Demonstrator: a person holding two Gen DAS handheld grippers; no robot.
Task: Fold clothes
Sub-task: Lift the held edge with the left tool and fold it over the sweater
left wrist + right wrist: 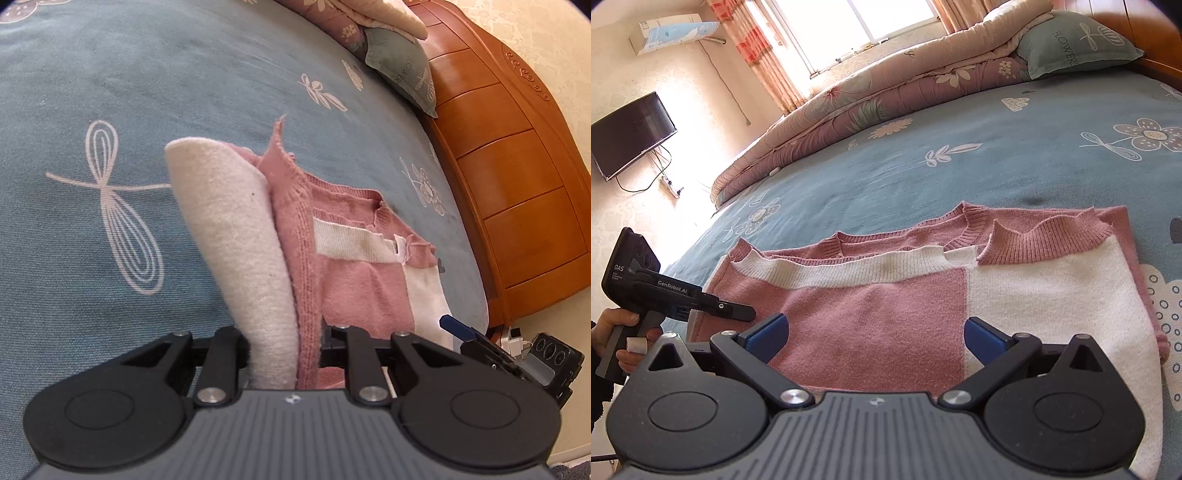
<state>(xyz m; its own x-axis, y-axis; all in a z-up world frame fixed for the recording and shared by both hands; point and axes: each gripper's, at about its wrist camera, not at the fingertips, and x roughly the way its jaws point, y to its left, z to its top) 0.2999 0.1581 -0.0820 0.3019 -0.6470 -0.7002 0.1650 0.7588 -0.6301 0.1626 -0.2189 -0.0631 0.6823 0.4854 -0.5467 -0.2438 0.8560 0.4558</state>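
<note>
Left wrist view: on a blue patterned bedspread (110,92) beside a wooden headboard (517,166), the left gripper (284,350) pinches a raised fold of the pink-and-white sweater (354,280). Right wrist view: the sweater (886,314) lies flat on the bedspread (960,166); the right gripper (875,332) hovers over its near edge, blue fingers (768,332) spread wide and apart from it.

Left tongs (282,354) clamp pink-white sweater (295,236) edge above blue bedspread (147,92)
</note>
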